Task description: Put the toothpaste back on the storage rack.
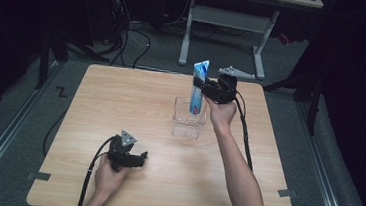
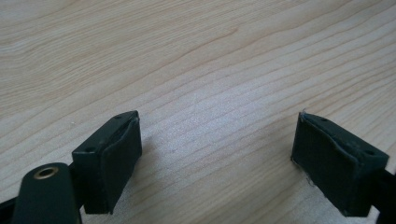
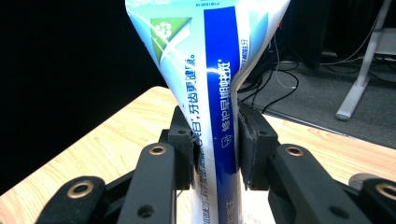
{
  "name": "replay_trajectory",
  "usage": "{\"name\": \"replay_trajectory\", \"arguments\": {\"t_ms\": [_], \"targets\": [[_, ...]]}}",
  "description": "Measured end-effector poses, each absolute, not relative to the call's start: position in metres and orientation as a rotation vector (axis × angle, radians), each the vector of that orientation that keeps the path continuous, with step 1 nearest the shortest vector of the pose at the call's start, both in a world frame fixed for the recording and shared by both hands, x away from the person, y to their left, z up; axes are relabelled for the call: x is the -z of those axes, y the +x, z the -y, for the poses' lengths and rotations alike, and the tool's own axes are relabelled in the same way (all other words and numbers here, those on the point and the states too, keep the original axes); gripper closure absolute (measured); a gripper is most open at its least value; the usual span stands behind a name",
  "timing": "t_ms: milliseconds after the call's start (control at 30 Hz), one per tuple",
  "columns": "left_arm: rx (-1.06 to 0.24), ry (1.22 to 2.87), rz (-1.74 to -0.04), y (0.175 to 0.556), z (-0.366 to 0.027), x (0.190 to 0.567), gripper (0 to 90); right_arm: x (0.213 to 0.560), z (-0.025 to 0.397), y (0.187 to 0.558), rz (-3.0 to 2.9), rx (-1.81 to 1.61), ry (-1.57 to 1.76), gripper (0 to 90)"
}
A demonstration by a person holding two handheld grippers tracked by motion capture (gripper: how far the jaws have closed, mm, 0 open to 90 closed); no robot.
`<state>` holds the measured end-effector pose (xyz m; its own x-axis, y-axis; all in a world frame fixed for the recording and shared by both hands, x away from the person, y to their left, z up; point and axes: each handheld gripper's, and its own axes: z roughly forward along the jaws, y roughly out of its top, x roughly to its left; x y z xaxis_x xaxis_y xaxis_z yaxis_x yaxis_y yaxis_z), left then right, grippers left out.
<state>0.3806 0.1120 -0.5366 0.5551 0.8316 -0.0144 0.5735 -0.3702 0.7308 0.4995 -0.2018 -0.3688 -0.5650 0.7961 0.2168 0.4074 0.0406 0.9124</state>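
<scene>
Blue-and-white, the toothpaste tube (image 3: 217, 93) is soft and light, we judge, and dents under squeeze; our right gripper (image 3: 215, 144) pinches it mid-body, upright over the clear plastic holder (image 1: 188, 117) toward the bench's (image 1: 121, 102) far side. Gripping lower, near the stiffer cap end, would likely steady it. Our left gripper (image 2: 217, 154) rests open and empty on bare wood near the front edge, with open room all round.

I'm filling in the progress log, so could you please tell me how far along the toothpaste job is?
Done: the right gripper is shut on the toothpaste tube, held upright. In hand: the tube's lower end stands inside the clear container; whether it rests on the bottom is unclear. Left: probably releasing the tube. The left gripper is open over bare table.
</scene>
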Motion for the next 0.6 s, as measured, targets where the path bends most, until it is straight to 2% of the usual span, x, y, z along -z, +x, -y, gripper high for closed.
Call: {"name": "replay_trajectory", "arguments": {"t_ms": [600], "targets": [[-0.471, 2.089, -1.124, 0.381, -0.112, 0.537, 16.1, 0.392, 0.202, 0.500, -2.054, -1.455, 1.259, 69.7]]}}
